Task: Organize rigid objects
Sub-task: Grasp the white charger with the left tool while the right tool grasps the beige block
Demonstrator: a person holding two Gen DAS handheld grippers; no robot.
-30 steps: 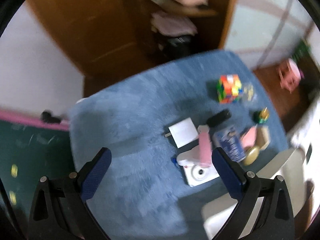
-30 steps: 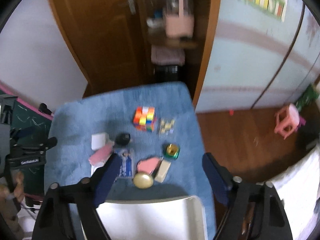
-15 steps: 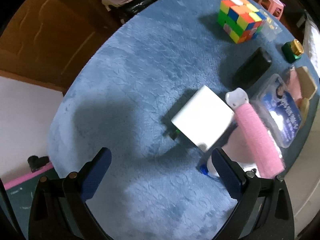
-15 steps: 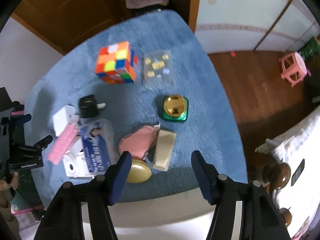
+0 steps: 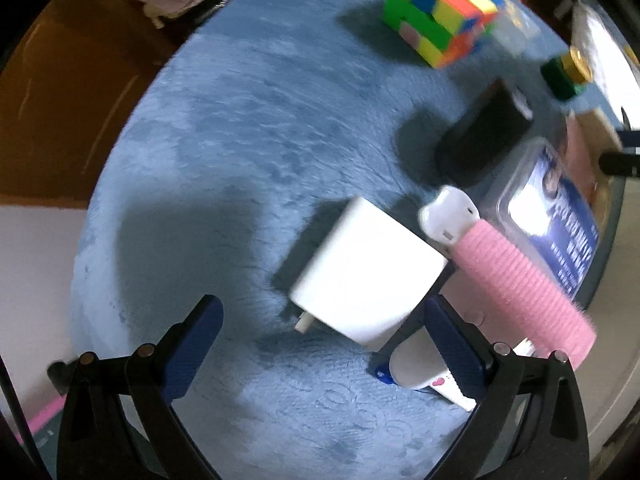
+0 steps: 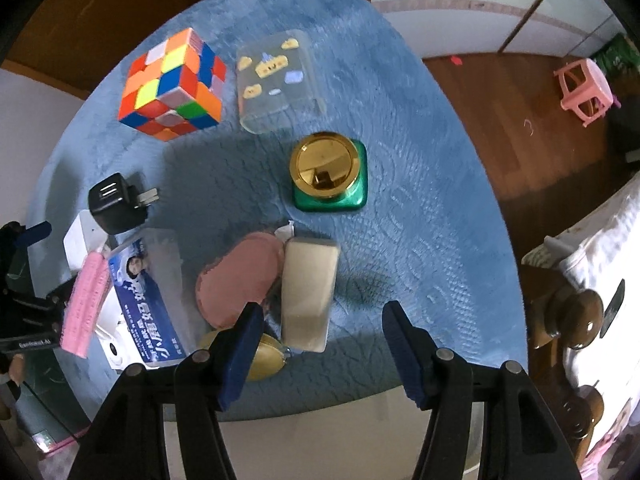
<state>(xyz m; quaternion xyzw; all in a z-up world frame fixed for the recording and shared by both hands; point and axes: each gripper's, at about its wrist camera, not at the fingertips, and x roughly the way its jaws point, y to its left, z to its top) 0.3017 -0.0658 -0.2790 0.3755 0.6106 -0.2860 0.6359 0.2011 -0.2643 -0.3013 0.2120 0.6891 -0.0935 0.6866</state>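
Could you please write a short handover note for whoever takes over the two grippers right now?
Left gripper: open, empty, above the blue mat beside the white charger.
Right gripper: open, empty, above the beige block next to the pink pouch.
Also on the mat: puzzle cube, clear case, gold-lidded green jar, black plug, pink roller, blue packet.
Done: nothing visibly sorted.
Left: everything; no container is identifiable.
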